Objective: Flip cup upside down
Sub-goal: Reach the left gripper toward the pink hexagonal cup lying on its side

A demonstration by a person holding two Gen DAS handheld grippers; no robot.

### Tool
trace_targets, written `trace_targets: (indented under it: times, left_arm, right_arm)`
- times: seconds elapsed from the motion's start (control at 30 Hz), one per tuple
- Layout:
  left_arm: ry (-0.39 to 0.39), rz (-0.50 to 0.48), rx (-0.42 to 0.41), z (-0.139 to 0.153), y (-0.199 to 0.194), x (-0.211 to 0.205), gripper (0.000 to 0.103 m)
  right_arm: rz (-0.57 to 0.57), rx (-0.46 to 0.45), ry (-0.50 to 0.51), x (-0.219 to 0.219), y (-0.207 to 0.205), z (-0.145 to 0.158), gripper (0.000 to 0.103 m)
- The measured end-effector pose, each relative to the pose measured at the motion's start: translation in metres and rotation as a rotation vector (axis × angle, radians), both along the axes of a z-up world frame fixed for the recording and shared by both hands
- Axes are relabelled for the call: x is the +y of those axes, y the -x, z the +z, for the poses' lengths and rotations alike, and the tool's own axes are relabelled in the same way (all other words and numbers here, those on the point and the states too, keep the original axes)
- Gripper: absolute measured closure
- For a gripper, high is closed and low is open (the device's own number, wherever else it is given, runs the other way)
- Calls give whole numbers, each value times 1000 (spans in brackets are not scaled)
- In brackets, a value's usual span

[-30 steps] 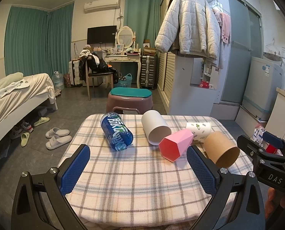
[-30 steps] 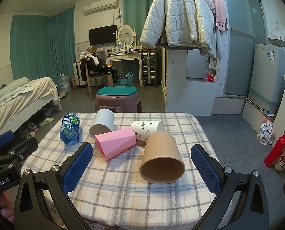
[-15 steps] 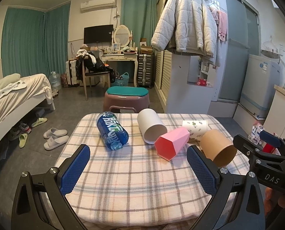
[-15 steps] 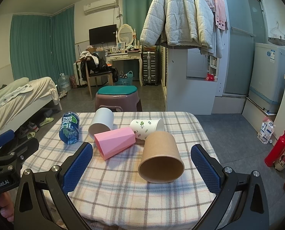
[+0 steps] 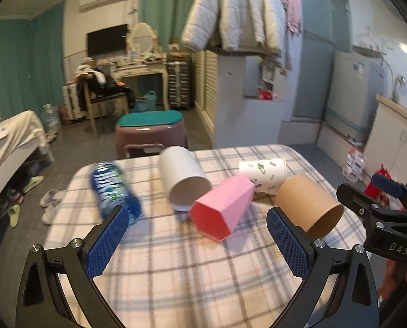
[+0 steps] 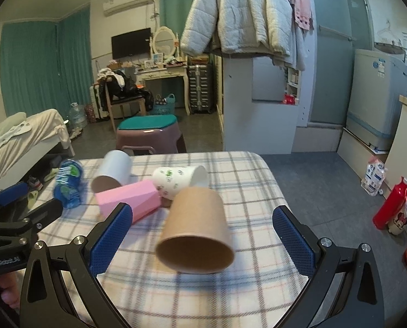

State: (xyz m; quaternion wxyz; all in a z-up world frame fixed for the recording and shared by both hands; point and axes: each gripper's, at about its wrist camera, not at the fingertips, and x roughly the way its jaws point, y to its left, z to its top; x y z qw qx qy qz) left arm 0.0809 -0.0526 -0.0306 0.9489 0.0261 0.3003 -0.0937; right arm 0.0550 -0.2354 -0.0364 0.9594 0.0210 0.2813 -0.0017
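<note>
Several cups lie on their sides on a plaid tablecloth (image 5: 176, 273): a brown paper cup (image 6: 196, 225) (image 5: 310, 205), a pink faceted cup (image 5: 222, 209) (image 6: 129, 201), a white cup (image 5: 182, 176) (image 6: 113, 169) and a white cup with green print (image 5: 263, 170) (image 6: 176, 177). My left gripper (image 5: 198, 242) is open and empty, in front of the pink cup. My right gripper (image 6: 202, 239) is open and empty, its jaws either side of the brown cup's mouth without touching it.
A blue plastic bottle (image 5: 113, 191) (image 6: 66, 183) lies on its side at the table's left. A purple stool with a teal top (image 5: 151, 134) stands behind the table. A red bottle (image 6: 392, 205) stands on the floor at right. A bed (image 6: 20, 139) is at left.
Both grippers have moved forward toward the cups, which look larger now. The left view has swung to the right. The cups have not moved.
</note>
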Motion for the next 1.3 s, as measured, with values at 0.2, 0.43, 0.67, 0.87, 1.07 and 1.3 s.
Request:
trace_targets:
  times: [0.2,0.43,0.67,0.87,1.07,1.3]
  left_arm:
    - [-48,-104,91,-40,-48,-18,0]
    - [-52,-180,183,-72,-77,-27,1]
    - [-50,-212,220,-80,-87,-30,23]
    - [-67,-218,214,-73,-75,-26,25]
    - [-55,-149,217,-65,-41,-20,26]
    - [-54,-45,256,-63,4,-14,27]
  right_arm:
    - [-28,49,-19,-16,-22,-18,0]
    - [-65,47,-26,-26,-43,-24,0]
    - [-81,64,-50,-30,-55,-34,0]
    - [-84,66,-58,-30,-52,-34,0]
    - [-67,55,-60,-25,-40,-28,0]
    - [-24,39,-62,-17,-13,-20,0]
